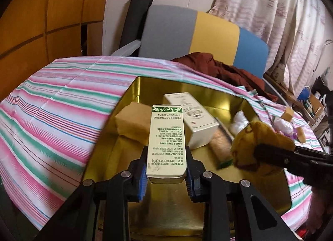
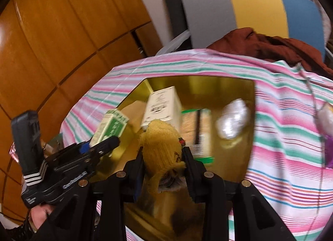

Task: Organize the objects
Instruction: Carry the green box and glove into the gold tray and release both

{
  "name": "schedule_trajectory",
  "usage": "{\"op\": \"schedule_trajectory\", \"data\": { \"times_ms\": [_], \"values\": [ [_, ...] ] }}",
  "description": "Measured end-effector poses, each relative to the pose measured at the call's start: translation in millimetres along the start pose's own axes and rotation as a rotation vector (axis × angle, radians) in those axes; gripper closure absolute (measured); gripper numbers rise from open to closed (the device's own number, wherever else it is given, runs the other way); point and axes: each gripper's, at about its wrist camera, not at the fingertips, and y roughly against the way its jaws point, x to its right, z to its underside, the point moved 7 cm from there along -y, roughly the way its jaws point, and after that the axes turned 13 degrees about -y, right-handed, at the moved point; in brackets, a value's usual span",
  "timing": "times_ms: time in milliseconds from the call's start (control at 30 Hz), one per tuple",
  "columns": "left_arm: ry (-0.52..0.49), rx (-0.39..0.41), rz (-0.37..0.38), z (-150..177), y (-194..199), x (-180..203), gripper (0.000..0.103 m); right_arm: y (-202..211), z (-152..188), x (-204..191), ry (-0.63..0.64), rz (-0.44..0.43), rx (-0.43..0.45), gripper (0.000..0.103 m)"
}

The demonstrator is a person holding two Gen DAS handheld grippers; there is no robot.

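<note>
Left gripper (image 1: 166,170) fingers are clamped on a cream-and-green box (image 1: 165,141), held over the gold tin (image 1: 133,87). Right gripper (image 2: 163,170) fingers are closed on a yellow knitted item (image 2: 161,147), its lower end hidden and blurred. Tin contents are blurred: brown block (image 1: 133,122), white box (image 1: 191,116), white wad (image 1: 239,122). The tin is set on striped cloth (image 1: 62,99). Beyond are a chair (image 1: 208,33), curtain (image 1: 281,12) and wood panels (image 1: 41,12).
</note>
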Motion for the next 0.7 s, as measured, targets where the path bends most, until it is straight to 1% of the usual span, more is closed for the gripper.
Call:
{"op": "schedule_trajectory", "data": {
  "times_ms": [33, 67, 133, 167, 200, 233, 267, 367, 433, 533, 700],
  "values": [
    [-0.01, -0.012, 0.001, 0.4, -2.0, -1.3, 0.07, -1.9, 1.0, -3.1, 0.005, 0.003, -0.004, 0.063],
    [-0.016, -0.016, -0.003, -1.1, -2.4, -0.4, 0.064, -3.2, 1.5, -6.2, 0.011, 0.002, -0.002, 0.063],
    [-0.017, -0.013, -0.041, -3.4, -1.6, -4.6, 0.013, -1.6, 3.0, -10.6, 0.018, -0.01, 0.01, 0.061],
    [-0.008, 0.005, -0.068, -5.0, 1.8, -8.6, 0.005, 0.3, 4.2, -11.1, 0.02, -0.012, 0.017, 0.059],
    [0.002, 0.031, -0.086, -6.6, 8.0, -10.8, 0.0, 1.3, 5.4, -11.0, 0.021, -0.01, 0.02, 0.058],
    [0.015, 0.06, -0.083, -9.5, 13.7, -12.0, 0.0, 2.0, 6.7, -10.6, 0.02, -0.007, 0.022, 0.058],
    [0.019, 0.07, -0.08, -11.4, 15.5, -11.9, 0.0, 2.1, 7.2, -8.2, 0.016, -0.003, 0.022, 0.058],
    [0.022, 0.087, -0.108, -16.4, 21.1, -14.4, 0.0, 4.5, 8.8, 1.2, -0.018, 0.0, 0.021, 0.058],
    [0.032, 0.093, -0.111, -18.9, 23.4, -14.3, 0.0, 7.1, 9.4, 6.8, -0.04, 0.0, 0.024, 0.058],
    [0.06, 0.089, -0.092, -19.9, 24.6, -12.0, 0.0, 12.1, 9.3, 14.5, -0.063, 0.004, 0.034, 0.058],
    [0.107, 0.048, -0.055, -20.2, 18.1, -2.6, 0.0, 16.1, 9.3, 20.9, -0.07, 0.011, 0.044, 0.058]
  ]
}}
